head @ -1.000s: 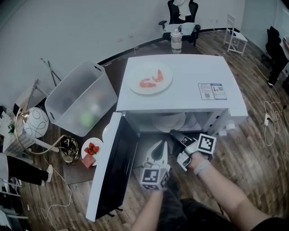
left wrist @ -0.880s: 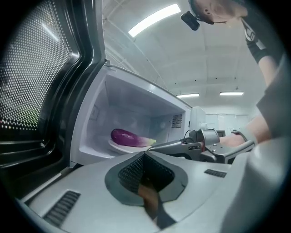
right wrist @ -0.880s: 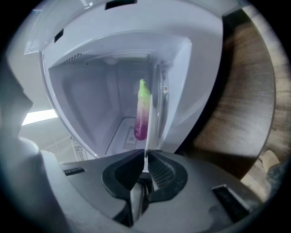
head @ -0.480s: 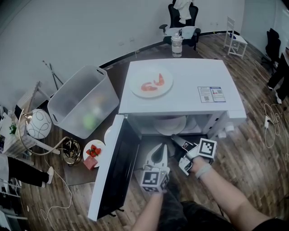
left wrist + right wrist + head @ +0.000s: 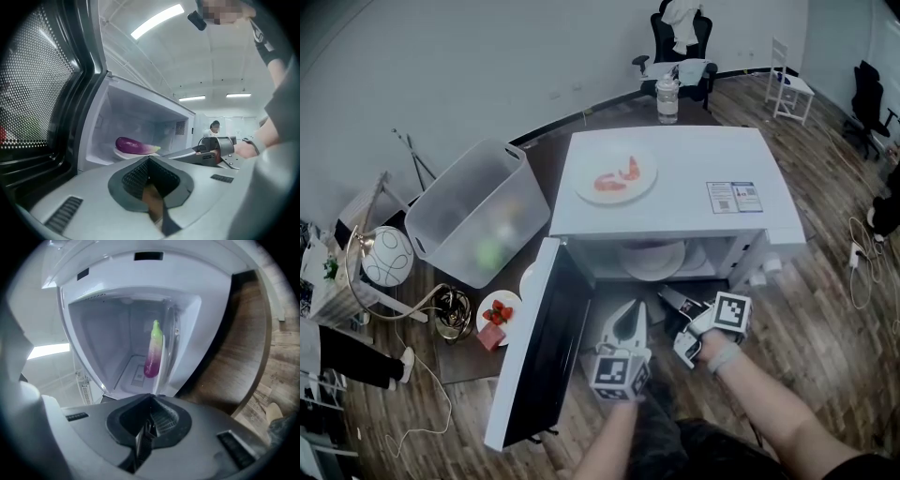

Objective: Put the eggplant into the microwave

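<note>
Eggplant lying on a white plate inside the open microwave. Left gripper clenched, empty. Right gripper jaws have just been closing, now together on nothing.

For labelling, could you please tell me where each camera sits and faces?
Head view: on the head, steeply down at the open microwave; left gripper, right gripper, arms show.
Left gripper view: on it, level into the microwave; its shut fingers, right gripper show.
Right gripper view: on it, rolled, into the microwave; its just-closed, empty fingers show.
Both gripper views share the eggplant.
</note>
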Tool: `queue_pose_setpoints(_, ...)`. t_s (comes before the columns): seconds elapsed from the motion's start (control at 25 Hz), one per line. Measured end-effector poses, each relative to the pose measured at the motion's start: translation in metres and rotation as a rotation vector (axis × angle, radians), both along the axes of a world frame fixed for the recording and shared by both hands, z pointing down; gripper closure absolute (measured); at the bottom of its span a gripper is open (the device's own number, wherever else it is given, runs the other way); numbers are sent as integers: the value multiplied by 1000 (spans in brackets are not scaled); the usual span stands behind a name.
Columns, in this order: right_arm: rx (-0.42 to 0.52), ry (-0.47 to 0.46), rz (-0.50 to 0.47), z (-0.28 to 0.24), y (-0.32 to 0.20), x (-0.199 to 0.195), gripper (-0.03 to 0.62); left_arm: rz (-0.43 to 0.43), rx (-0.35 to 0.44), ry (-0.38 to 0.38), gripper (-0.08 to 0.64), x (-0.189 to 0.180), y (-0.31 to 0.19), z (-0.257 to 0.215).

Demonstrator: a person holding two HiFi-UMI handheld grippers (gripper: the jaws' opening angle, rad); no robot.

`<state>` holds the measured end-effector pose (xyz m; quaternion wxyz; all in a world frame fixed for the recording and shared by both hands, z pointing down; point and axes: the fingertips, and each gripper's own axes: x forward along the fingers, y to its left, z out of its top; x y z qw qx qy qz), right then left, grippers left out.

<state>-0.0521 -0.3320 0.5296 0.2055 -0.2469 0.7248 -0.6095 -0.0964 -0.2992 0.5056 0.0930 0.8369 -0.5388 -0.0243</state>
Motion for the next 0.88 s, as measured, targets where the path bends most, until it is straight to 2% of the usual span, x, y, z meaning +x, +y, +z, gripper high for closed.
queue_pose_setpoints(0.28, 108, 12, -85, -27, 21, -4, 592, -7, 7, -8, 558, 0, 10, -7)
queue_pose_setpoints(0.56, 184, 66, -130, -36, 36, 2, 592, -8, 1, 5, 558, 1, 22, -18)
queue_pose_setpoints(0.72, 233, 226, -168, -28, 48, 12, 594, 4, 6, 5, 558, 5, 32, -25)
queue_pose_setpoints(0.88, 336, 366, -164, -37, 56, 22, 592, 18, 10, -11, 558, 10, 43, -31)
